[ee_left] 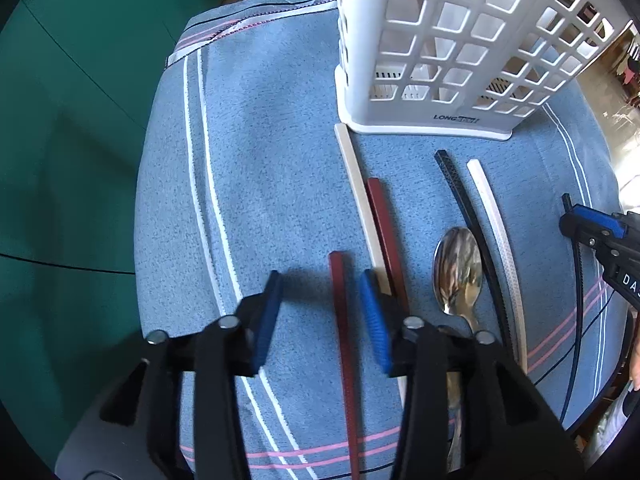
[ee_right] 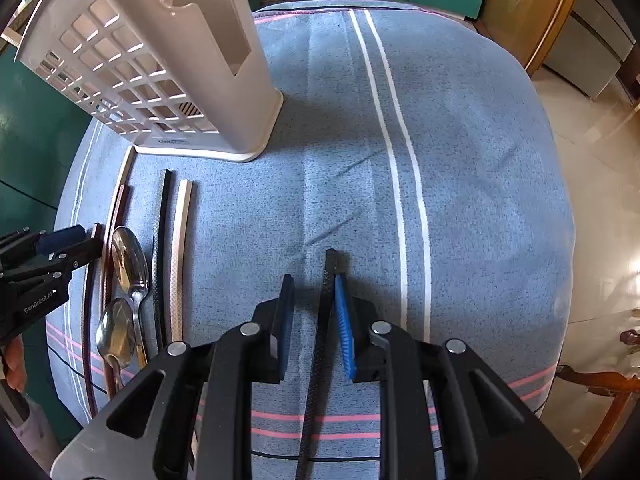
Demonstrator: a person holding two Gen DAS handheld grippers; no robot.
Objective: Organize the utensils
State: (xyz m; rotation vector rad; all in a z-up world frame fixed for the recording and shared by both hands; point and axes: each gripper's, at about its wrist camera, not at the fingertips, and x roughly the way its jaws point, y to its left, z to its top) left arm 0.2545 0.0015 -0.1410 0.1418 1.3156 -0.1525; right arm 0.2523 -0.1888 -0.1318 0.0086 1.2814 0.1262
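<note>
cloth (ee_left: 280,160): blue woven fabric, matt and nubbly, under everything
basket (ee_left: 440,40): white moulded plastic grid, smooth with slight sheen
spoon (ee_left: 458,268): polished metal, mirror-glossy, in front of the basket
red chopstick (ee_left: 340,300): matt, finely textured
gripper pads (ee_left: 372,312): blue ribbed rubbery plastic on matt black frames

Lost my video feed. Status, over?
Left gripper open around red chopstick. Right gripper open around black chopstick. Neither clamped. White holder ahead, path clear.
</note>
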